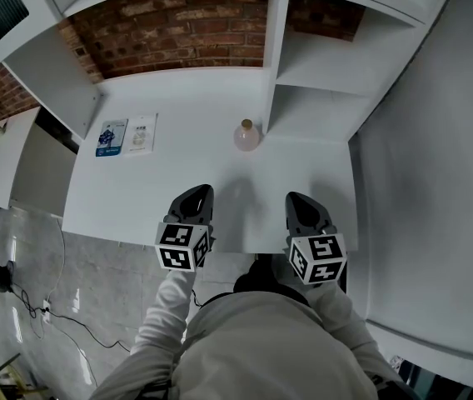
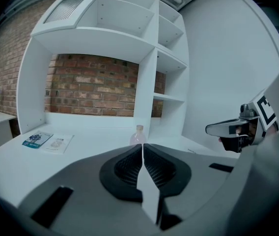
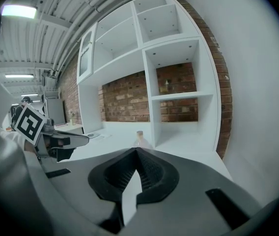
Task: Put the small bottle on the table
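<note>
A small clear bottle (image 1: 247,135) with a pale cap stands upright on the white table (image 1: 136,198), close to the shelf unit's upright panel. My left gripper (image 1: 197,192) hovers over the table's near edge, well short of the bottle, its jaws shut with nothing between them. My right gripper (image 1: 296,198) sits beside it to the right, also shut and empty. In the left gripper view the bottle (image 2: 138,135) pokes up just beyond the closed jaw tips (image 2: 143,145). The right gripper view shows the bottle (image 3: 140,139) ahead of its closed tips (image 3: 137,151).
Two leaflets (image 1: 126,135) lie at the table's far left. A white shelf unit (image 1: 320,65) with open compartments rises at the back right, against a brick wall (image 1: 178,23). A white wall (image 1: 436,182) bounds the right side. A person's torso and sleeves fill the foreground.
</note>
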`<action>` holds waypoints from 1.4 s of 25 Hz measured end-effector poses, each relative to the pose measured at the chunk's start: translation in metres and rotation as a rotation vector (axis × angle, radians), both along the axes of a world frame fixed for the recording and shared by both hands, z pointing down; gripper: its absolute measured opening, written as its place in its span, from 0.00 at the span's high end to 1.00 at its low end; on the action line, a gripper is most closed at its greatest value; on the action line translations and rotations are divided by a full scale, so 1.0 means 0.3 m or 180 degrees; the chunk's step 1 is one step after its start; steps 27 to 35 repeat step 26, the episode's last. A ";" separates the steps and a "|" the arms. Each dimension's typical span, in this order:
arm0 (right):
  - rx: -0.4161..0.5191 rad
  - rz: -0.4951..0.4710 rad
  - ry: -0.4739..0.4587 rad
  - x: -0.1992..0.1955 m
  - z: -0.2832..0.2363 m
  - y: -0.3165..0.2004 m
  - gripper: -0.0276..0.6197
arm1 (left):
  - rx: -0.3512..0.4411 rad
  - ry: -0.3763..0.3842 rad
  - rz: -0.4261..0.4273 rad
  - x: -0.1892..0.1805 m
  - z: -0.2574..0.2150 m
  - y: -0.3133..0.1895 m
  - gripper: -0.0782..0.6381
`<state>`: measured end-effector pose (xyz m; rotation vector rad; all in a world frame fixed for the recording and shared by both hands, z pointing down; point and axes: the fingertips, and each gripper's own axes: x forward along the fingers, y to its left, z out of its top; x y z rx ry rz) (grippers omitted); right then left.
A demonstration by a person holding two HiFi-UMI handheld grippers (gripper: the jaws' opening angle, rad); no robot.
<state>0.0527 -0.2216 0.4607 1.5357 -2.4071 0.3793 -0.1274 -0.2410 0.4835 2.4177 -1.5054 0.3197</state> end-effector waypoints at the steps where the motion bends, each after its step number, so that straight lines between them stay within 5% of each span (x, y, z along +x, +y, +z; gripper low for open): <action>1: 0.0005 -0.0010 0.0004 -0.002 -0.001 0.002 0.92 | 0.0009 0.0010 -0.0018 -0.003 -0.001 0.003 0.85; 35: 0.0022 -0.0031 -0.0008 0.022 -0.014 0.033 0.91 | 0.0107 0.0052 -0.0088 0.016 -0.038 0.040 0.85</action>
